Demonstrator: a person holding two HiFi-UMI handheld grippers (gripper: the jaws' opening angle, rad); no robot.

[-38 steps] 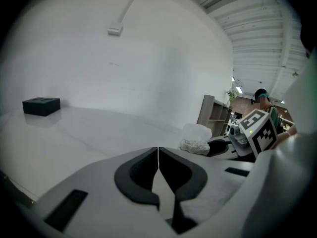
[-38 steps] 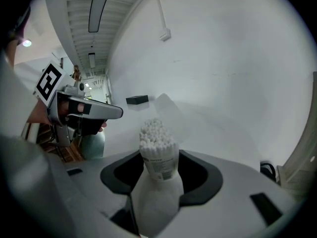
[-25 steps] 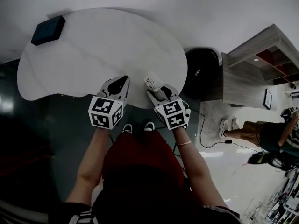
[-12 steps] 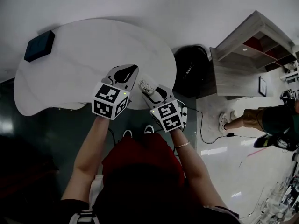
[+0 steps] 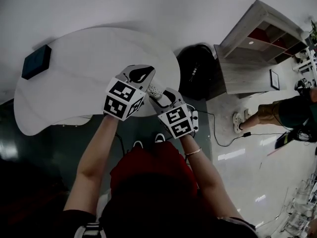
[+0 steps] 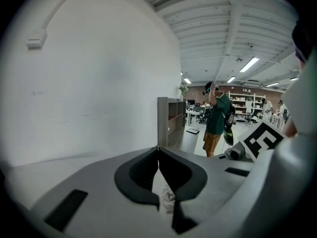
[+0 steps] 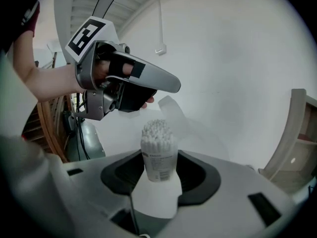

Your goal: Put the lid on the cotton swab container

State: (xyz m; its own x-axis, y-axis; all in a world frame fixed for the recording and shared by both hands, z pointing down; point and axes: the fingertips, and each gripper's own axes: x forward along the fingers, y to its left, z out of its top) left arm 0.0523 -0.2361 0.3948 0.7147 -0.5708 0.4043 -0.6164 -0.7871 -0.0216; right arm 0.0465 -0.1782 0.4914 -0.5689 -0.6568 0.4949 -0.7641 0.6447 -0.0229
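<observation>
The cotton swab container (image 7: 158,152) is a small clear tub packed with white swabs, standing upright with its top uncovered. My right gripper (image 7: 157,175) is shut on its lower part, and in the head view the container (image 5: 155,89) shows just past the right gripper (image 5: 158,96), over the table's near edge. My left gripper (image 5: 148,74) hovers just above and left of the swabs, jaws together. In the right gripper view a faint clear lid (image 7: 174,109) shows at the left gripper's (image 7: 166,90) tip. The swab heads (image 6: 168,198) peek up through the left gripper's (image 6: 158,155) narrow jaw gap.
The white oval table (image 5: 74,73) carries a dark blue box (image 5: 36,62) at its far left. A black round object (image 5: 195,73) and a wooden shelf unit (image 5: 252,48) stand on the floor to the right. A person (image 5: 280,115) stands further right, and a cable (image 5: 218,133) lies on the floor.
My left gripper has moved right and closer until its jaws hang over the swabs. The right gripper has kept hold of the container and shifted slightly left.
</observation>
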